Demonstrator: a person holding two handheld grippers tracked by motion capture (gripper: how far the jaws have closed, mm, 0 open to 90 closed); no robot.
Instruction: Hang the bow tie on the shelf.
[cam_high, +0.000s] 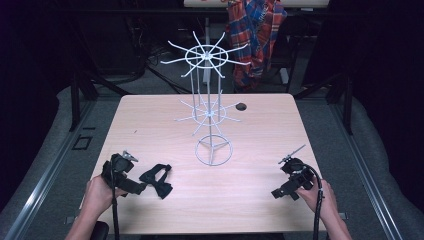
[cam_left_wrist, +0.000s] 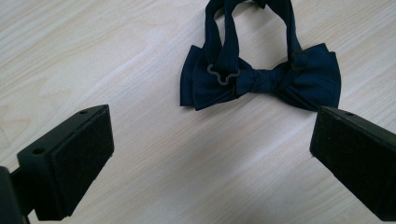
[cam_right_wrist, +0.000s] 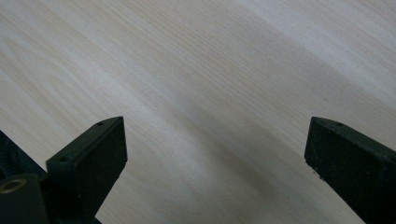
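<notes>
A dark navy bow tie (cam_high: 157, 180) lies flat on the light wooden table (cam_high: 150, 120), near its front left. In the left gripper view the bow tie (cam_left_wrist: 261, 77) shows its strap looped behind it and a small metal hook on the band. My left gripper (cam_high: 136, 187) points at it from the left, a short way off, jaws wide apart with bare wood between them (cam_left_wrist: 210, 154). My right gripper (cam_high: 278, 193) sits low at the front right, jaws also wide apart over bare table (cam_right_wrist: 215, 163). A white wire display stand (cam_high: 210, 107) with two tiers of radiating arms rises at the table's middle.
The stand's ring base (cam_high: 213, 151) rests between the two grippers, farther back. A small round hole (cam_high: 241, 106) marks the tabletop behind the stand. A plaid shirt (cam_high: 256, 35) hangs beyond the far edge. Dark floor and metal rails flank the table.
</notes>
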